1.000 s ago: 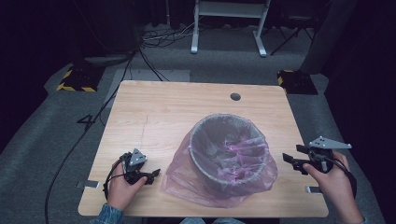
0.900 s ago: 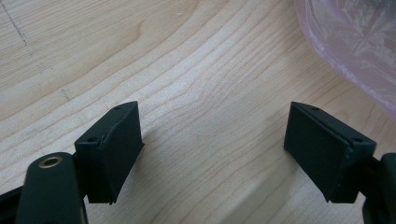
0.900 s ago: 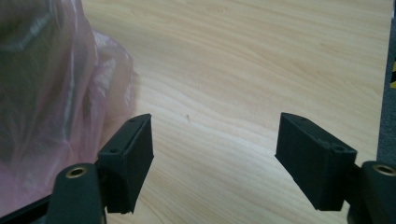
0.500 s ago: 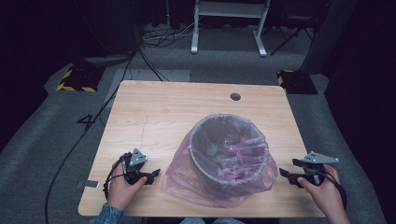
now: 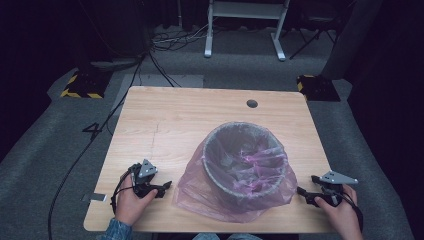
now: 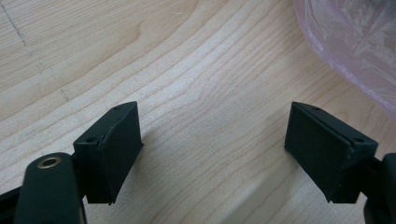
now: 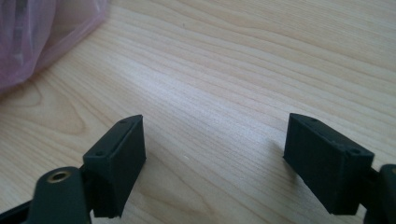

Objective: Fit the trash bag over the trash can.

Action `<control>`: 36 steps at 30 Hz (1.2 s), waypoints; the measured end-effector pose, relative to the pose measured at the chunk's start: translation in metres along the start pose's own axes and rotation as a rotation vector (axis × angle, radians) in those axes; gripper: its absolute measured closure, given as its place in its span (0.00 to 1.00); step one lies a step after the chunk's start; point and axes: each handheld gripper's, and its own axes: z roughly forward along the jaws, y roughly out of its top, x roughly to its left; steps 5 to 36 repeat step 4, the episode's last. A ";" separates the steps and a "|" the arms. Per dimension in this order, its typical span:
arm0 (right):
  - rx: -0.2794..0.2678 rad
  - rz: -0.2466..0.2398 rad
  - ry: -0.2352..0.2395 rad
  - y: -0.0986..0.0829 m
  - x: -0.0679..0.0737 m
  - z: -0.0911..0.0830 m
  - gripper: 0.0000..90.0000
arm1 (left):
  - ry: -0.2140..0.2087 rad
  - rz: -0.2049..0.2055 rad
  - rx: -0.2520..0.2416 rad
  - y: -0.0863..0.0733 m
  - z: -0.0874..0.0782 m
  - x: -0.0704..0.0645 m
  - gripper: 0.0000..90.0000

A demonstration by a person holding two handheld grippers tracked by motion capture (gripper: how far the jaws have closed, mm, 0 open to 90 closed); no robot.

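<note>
A grey mesh wastebasket (image 5: 245,155) stands on the wooden table (image 5: 190,115), lined with a translucent pink plastic bag (image 5: 200,197) that drapes over its rim and spreads onto the tabletop. My left gripper (image 5: 162,187) rests low on the table to the bin's left, open, with bare wood between its jaws (image 6: 212,140); the bag's edge (image 6: 355,42) shows at upper right in the left gripper view. My right gripper (image 5: 302,192) sits at the table's front right edge, open and empty (image 7: 215,149), with the bag (image 7: 32,37) at upper left in the right gripper view.
A round cable hole (image 5: 252,103) sits near the table's far edge. Cables (image 5: 100,135) trail over the grey carpet on the left. A white desk frame (image 5: 245,25) stands behind the table. A tape strip (image 5: 97,197) marks the front left edge.
My right gripper has come down and toward the front right corner of the table. The left gripper and the bin have stayed put.
</note>
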 end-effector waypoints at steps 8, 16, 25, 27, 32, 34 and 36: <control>-0.003 -0.003 -0.001 0.000 0.001 0.000 0.23 | 0.000 -0.003 0.000 0.000 0.001 0.000 0.20; -0.003 -0.003 -0.001 0.000 0.001 0.000 0.23 | 0.000 -0.003 0.000 0.000 0.001 0.000 0.20; -0.003 -0.003 -0.001 0.000 0.001 0.000 0.23 | 0.000 -0.003 0.000 0.000 0.001 0.000 0.20; -0.003 -0.003 -0.001 0.000 0.001 0.000 0.23 | 0.000 -0.003 0.000 0.000 0.001 0.000 0.20; -0.003 -0.003 -0.001 0.000 0.001 0.000 0.23 | 0.000 -0.003 0.000 0.000 0.001 0.000 0.20; -0.003 -0.003 -0.001 0.000 0.001 0.000 0.23 | 0.000 -0.003 0.000 0.000 0.001 0.000 0.20; -0.003 -0.003 -0.001 0.000 0.001 0.000 0.23 | 0.000 -0.003 0.000 0.000 0.001 0.000 0.20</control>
